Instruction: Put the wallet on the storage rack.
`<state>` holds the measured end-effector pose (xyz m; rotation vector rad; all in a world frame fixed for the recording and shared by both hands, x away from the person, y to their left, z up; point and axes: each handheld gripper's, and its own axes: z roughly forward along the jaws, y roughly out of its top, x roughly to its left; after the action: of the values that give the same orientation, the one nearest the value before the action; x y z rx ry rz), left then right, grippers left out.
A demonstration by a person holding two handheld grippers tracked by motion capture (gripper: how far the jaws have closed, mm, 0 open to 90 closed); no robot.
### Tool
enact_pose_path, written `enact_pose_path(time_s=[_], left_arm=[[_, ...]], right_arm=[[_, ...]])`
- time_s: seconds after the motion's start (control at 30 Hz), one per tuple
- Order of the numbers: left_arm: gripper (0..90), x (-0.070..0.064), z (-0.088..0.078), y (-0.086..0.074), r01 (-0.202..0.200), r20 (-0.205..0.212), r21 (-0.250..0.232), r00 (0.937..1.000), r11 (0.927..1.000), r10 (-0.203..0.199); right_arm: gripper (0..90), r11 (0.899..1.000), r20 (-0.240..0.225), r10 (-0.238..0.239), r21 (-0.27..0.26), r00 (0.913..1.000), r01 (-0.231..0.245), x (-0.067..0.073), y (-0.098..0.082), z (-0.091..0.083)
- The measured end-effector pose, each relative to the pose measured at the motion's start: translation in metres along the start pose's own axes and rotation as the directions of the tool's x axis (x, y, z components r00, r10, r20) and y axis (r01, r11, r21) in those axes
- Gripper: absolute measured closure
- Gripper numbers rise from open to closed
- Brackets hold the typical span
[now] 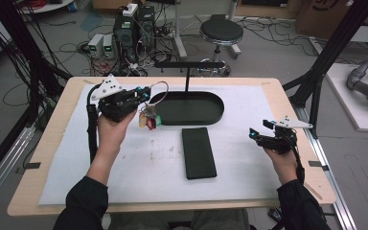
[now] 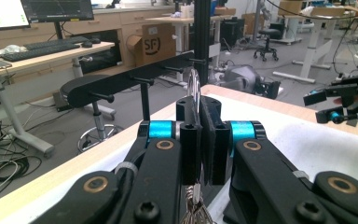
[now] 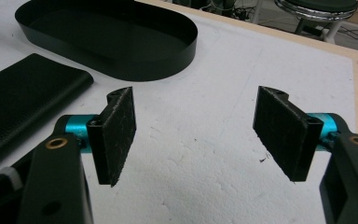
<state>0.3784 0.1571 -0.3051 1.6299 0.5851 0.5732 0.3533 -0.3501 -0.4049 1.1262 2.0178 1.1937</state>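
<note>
My left gripper [image 1: 146, 94] is held above the white mat, left of the black oval tray [image 1: 191, 109]. Its jaws are shut on a thin metal key ring [image 1: 159, 89], and a bunch of keys [image 1: 148, 120] dangles under it. In the left gripper view the ring [image 2: 194, 86] stands up between the closed pads of that gripper [image 2: 200, 116], in front of a black peg rack [image 2: 121, 81]. My right gripper [image 1: 258, 134] hovers over the mat at the right, open. In the right gripper view that gripper [image 3: 196, 135] has only bare mat between its jaws.
A flat black case [image 1: 199, 152] lies on the mat in front of the tray, and in the right gripper view it [image 3: 23, 98] sits at the left, below the tray [image 3: 107, 37]. The peg rack [image 1: 189, 64] rises on a post behind the tray. A stool [image 1: 220, 32] and cables are beyond the table.
</note>
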Motion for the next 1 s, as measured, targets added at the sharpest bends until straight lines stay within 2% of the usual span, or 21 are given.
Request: enact_pose_path(time_s=[0.2, 0.33, 0.67, 0.73, 0.87, 1.0], left_arm=[[86.4, 0.007, 0.007, 0.000, 0.044, 0.005, -0.025, 0.9990, 0.9987, -0.044], [86.4, 0.011, 0.011, 0.000, 0.057, 0.003, -0.024, 0.9984, 0.9981, -0.057], [86.4, 0.018, 0.024, 0.003, 0.061, -0.010, -0.012, 0.9981, 0.9981, -0.061], [86.4, 0.019, 0.027, 0.003, 0.055, -0.017, -0.022, 0.9984, 0.9983, -0.055], [86.4, 0.025, 0.032, -0.002, 0.084, -0.025, -0.015, 0.9961, 0.9963, -0.085], [86.4, 0.032, 0.035, -0.007, 0.093, -0.041, -0.009, 0.9948, 0.9956, -0.093]], right_arm=[[30.3, 1.000, 0.000, 0.001, 0.001, 1.0000, -0.001, 0.000, 0.000, 0.000], [30.3, 1.000, 0.000, 0.002, 0.001, 1.0000, -0.002, 0.000, 0.000, 0.000], [30.3, 1.000, -0.001, 0.002, 0.000, 1.0000, -0.002, 0.000, 0.000, 0.000], [30.3, 1.000, 0.000, 0.003, -0.001, 1.0000, -0.003, 0.000, 0.000, 0.000], [30.3, 1.000, -0.004, -0.001, 0.002, 1.0000, 0.001, -0.001, 0.000, 0.001], [30.4, 1.000, -0.003, 0.000, 0.002, 1.0000, 0.000, 0.000, 0.000, 0.001]])
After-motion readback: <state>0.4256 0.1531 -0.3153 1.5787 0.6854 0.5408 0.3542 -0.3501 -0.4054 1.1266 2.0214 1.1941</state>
